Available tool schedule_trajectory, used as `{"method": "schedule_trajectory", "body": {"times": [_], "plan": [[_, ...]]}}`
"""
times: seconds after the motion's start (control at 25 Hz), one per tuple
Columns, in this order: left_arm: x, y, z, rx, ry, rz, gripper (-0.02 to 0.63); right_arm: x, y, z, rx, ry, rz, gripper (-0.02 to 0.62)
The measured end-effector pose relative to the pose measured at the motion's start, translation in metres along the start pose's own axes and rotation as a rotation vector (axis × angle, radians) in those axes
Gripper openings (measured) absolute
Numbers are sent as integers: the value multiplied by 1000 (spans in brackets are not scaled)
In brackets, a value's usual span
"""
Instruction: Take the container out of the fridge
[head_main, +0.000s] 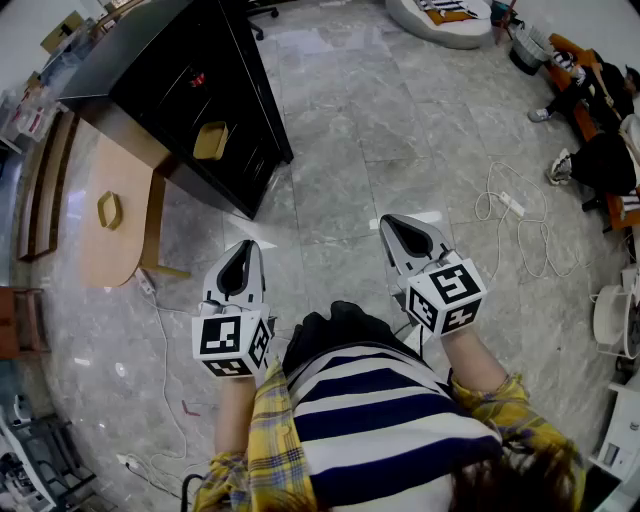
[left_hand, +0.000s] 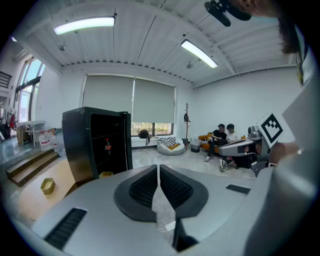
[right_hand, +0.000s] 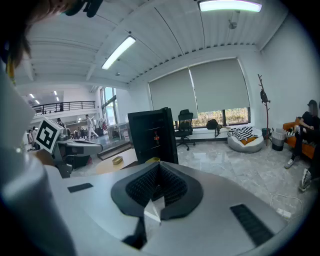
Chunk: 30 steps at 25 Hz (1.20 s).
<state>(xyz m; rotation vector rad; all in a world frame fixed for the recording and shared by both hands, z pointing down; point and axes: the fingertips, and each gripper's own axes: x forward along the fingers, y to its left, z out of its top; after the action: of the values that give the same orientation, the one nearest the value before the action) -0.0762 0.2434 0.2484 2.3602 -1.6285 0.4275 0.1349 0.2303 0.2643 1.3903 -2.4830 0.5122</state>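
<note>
The left hand-held gripper (head_main: 239, 262) and the right hand-held gripper (head_main: 409, 233) are at lower centre, over the marble floor (head_main: 350, 150). Each has its jaws pressed together with nothing between them. The yellow container (head_main: 210, 140) sits low inside the black fridge (head_main: 150, 60) at upper left, well apart from both. Another yellow dish (head_main: 109, 209) lies on the wooden worktop (head_main: 95, 250) beside the fridge.

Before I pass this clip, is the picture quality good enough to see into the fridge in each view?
Head view: strong fisheye bend but sharp, and the yellow container stands out against the dark fridge. Left gripper view: the ceiling light is blown out and the fridge interior is nearly black. Right gripper view: the same glare overhead, dark rounded corners, the fridge small and dim.
</note>
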Motion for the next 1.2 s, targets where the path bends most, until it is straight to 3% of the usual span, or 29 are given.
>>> {"method": "schedule_trajectory", "body": {"times": [0.28, 0.76, 1.2], "plan": [[11, -12, -3, 4, 9, 11, 29, 0, -13, -2, -21, -7, 16, 28], [26, 9, -4, 28, -13, 57, 31, 24, -12, -4, -13, 11, 39, 29], [81, 52, 4, 75, -38, 2, 53, 84, -9, 7, -12, 58, 9, 28]]}}
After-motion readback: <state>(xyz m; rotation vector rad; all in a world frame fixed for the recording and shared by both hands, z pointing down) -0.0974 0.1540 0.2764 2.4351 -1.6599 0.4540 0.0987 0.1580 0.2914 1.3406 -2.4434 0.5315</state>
